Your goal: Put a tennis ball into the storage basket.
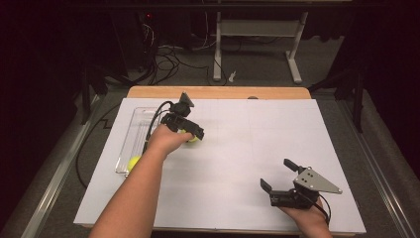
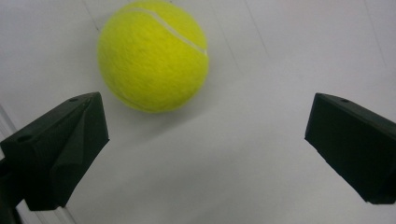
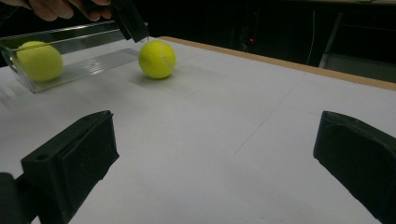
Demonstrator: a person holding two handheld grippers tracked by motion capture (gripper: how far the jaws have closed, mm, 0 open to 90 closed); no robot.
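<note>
1. A yellow tennis ball point(image 2: 152, 56) rests on the white surface point(image 1: 247, 148) toward its far left corner, just outside the clear plastic tray point(image 1: 130, 136) that lies along the left edge.
2. The left hand-held gripper point(image 1: 194, 133) hovers over that ball, jaws spread wide; in the left gripper view the ball lies ahead of the jaws, nearer the left one and touching neither.
3. A second tennis ball point(image 1: 133, 161) sits inside the tray at its near end; the right gripper view shows it against the tray's end wall.
4. The person's left hand point(image 1: 166, 136) grips the left hand-held gripper, forearm reaching in from the near edge.
5. The right hand-held gripper point(image 1: 278, 174) rests low near the near right corner, jaws wide apart and holding nothing, grey plate on top.
6. Beyond the far edge, cables trail across the floor point(image 1: 257, 59) beneath a white desk frame point(image 1: 257, 29).
</note>
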